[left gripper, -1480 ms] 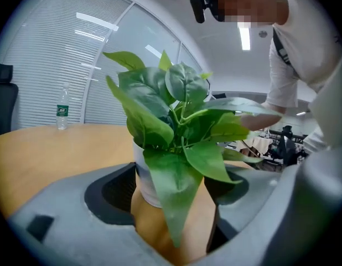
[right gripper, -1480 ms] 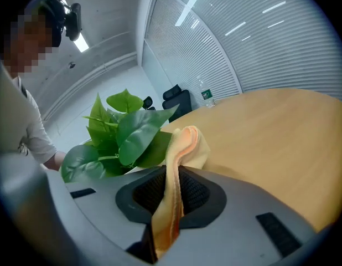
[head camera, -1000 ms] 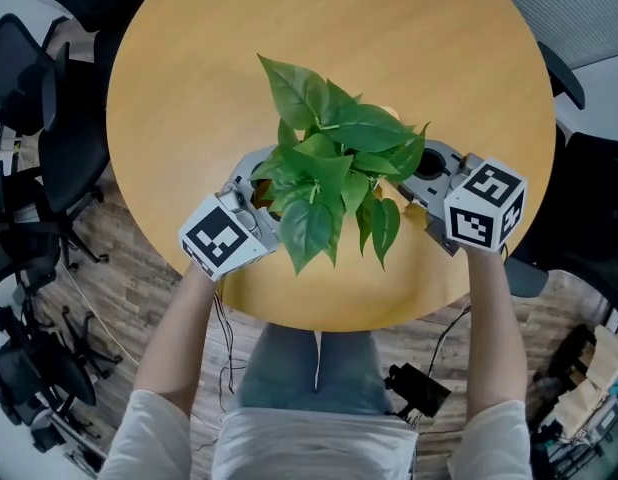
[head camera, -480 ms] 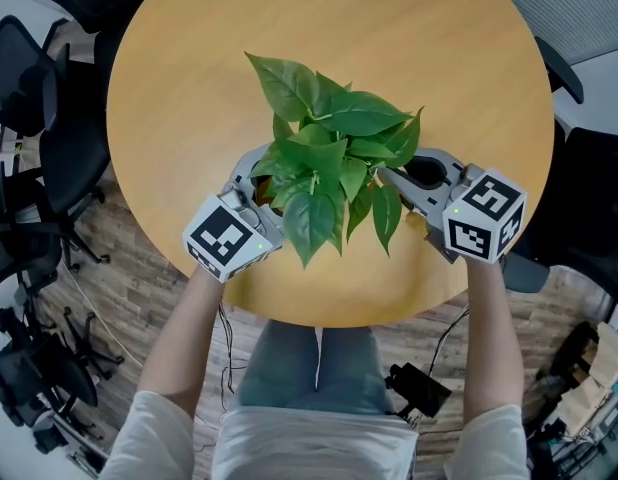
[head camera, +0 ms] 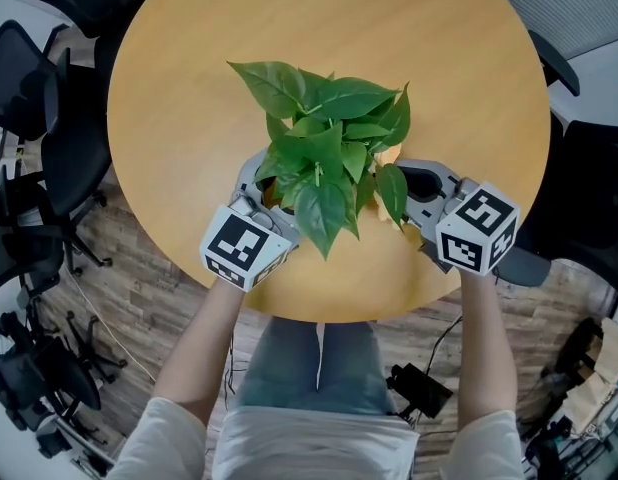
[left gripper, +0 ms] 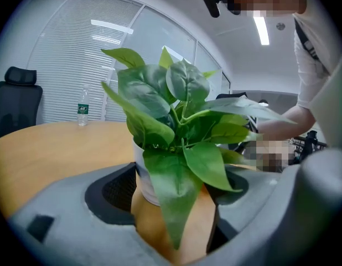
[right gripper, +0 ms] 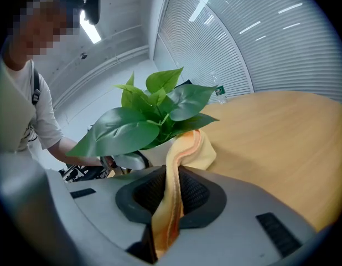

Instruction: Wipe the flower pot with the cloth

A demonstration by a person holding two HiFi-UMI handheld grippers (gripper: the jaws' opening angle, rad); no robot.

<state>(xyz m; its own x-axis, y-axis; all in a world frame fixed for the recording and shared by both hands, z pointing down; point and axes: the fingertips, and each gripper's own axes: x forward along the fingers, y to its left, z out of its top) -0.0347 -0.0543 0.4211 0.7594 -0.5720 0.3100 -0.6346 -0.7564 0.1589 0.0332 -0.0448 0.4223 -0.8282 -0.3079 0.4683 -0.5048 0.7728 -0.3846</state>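
The pot (left gripper: 142,176), near the worktop's (head camera: 189,88) 6 o'clock edge, is clasped by the left gripper (left gripper: 171,204). The cloth (right gripper: 187,148), pinched in the right gripper (right gripper: 168,204), is pressed at its 3 o'clock. It could be tipped by a hard wipe.

Left gripper (left gripper: 176,190), its jaws set wide with the white flower pot (left gripper: 144,182) between them. The nine-o'clock pad lay against the pot wall; the three-o'clock contact was masked by a drooping leaf. The plant (left gripper: 176,121) rose toward twelve o'clock. On the wooden table (left gripper: 55,148) a water bottle (left gripper: 82,112) stood at ten o'clock, a black chair (left gripper: 16,101) at nine, a person's forearm (left gripper: 281,123) at three.
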